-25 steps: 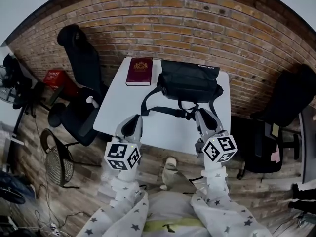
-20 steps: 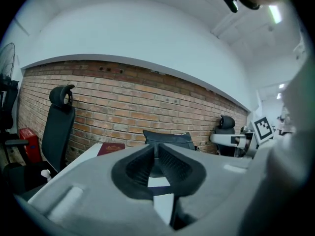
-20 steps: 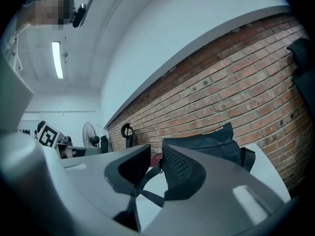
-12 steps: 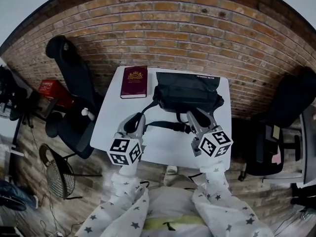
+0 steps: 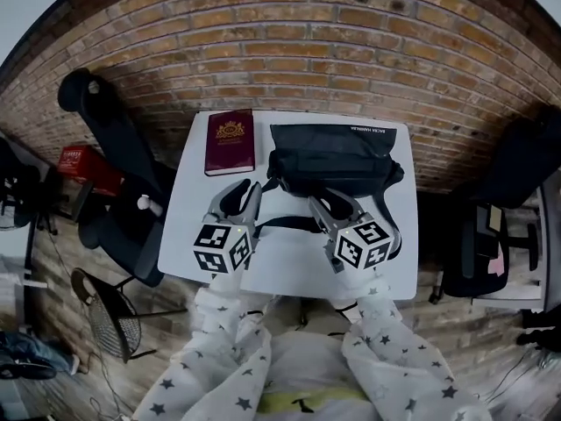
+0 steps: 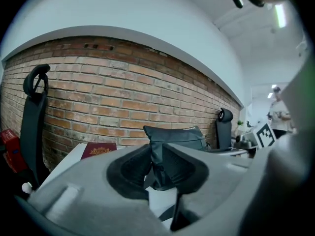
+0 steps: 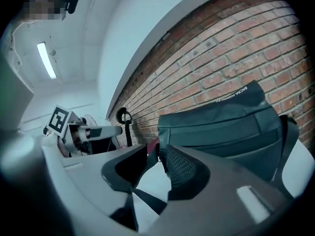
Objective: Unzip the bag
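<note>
At the far left, a black office chair (image 5: 103, 139) stands by the brick wall (image 5: 351, 24), with a red box (image 5: 83, 160) on the floor beside it. Next comes the white table (image 5: 289, 266), pushed up to the wall, and a maroon book (image 5: 230, 141) lies at its rear left corner. The left gripper (image 5: 243, 193) hangs over the tabletop just in front of the book, its tips near the left end of the black bag (image 5: 335, 152). Its jaws are opening and stand only narrowly apart, with neither pad pressing on anything. In the left gripper view the bag's left end shows through the slit, beyond the tips. The bag lies along the table's rear edge, right of the book, with its printed top edge toward the wall. Its strap (image 5: 285, 224) trails forward on the tabletop and runs across between the two grippers. The right gripper (image 5: 333, 202) is held just in front of the bag's middle, pointing at it. Its jaws are opening too, wider than the left's, and they grip nothing. At the far right stands a second black chair (image 5: 517, 174).
</note>
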Available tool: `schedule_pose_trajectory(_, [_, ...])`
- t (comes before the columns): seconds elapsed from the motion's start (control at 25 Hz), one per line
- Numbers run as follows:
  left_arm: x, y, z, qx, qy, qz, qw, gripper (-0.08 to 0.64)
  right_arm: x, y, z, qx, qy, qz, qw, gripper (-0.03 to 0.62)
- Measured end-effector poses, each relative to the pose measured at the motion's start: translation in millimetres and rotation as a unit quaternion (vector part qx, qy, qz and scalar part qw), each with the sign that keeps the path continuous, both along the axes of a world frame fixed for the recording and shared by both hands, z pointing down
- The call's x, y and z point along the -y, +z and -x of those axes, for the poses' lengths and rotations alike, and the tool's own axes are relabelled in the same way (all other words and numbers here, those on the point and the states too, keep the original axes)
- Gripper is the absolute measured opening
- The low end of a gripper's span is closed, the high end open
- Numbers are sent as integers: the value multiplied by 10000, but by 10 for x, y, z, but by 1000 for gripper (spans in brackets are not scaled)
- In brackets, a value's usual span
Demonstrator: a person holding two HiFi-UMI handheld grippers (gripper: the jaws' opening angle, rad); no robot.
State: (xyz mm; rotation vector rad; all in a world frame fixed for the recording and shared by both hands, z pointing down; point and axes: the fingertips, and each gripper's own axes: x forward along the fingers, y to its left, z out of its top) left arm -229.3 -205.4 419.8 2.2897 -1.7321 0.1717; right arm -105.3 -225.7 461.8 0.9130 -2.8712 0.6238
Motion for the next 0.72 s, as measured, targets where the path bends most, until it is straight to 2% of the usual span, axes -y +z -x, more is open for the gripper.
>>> schedule_pose_trajectory(0.32, [489,165,-5,55,662,196,9976,106,154,454,392,-262,125,428,9987,129])
schedule_pose_trajectory(0.52, [782,347,-21,-22,1046,336,9939,162,276,730,556,-409,418,646,9962,133])
schedule_pose_trajectory(0.72, [940,441,-93,-155,1281,411,9908,211,318,860,668,-550,648,673,9941,144])
